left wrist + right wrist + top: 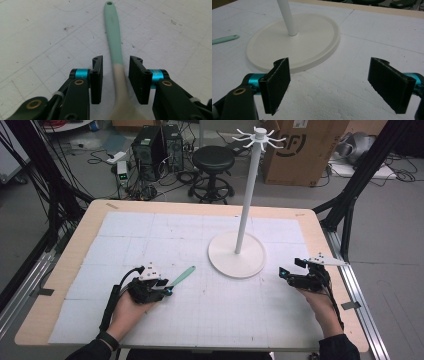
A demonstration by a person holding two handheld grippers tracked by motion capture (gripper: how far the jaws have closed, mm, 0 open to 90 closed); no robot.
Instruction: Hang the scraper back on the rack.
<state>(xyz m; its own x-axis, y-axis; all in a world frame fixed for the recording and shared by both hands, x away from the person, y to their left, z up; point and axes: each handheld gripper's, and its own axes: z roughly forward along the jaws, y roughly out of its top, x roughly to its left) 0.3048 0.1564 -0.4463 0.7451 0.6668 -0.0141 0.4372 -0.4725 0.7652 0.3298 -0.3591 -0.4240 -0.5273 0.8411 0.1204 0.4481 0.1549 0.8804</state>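
Left gripper view shows your left gripper (115, 75) jaws straddling the spoon (113, 40) without pinching; lifting now would leave it behind, right gripper (337, 83) spread wide.

Only a partial "F" logo shows on the cardboard box (300, 145)

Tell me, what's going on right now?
Left gripper straddles the mint-handled spoon, not yet clamped. Right gripper open, empty. Nothing in the way.

Mint-green handle and beige bowl on the spoon (113, 37); plain white stand (236, 254); white gridded mat (150, 240) over a pale wood worktop (75, 245); black jaws with cyan collars on both grippers
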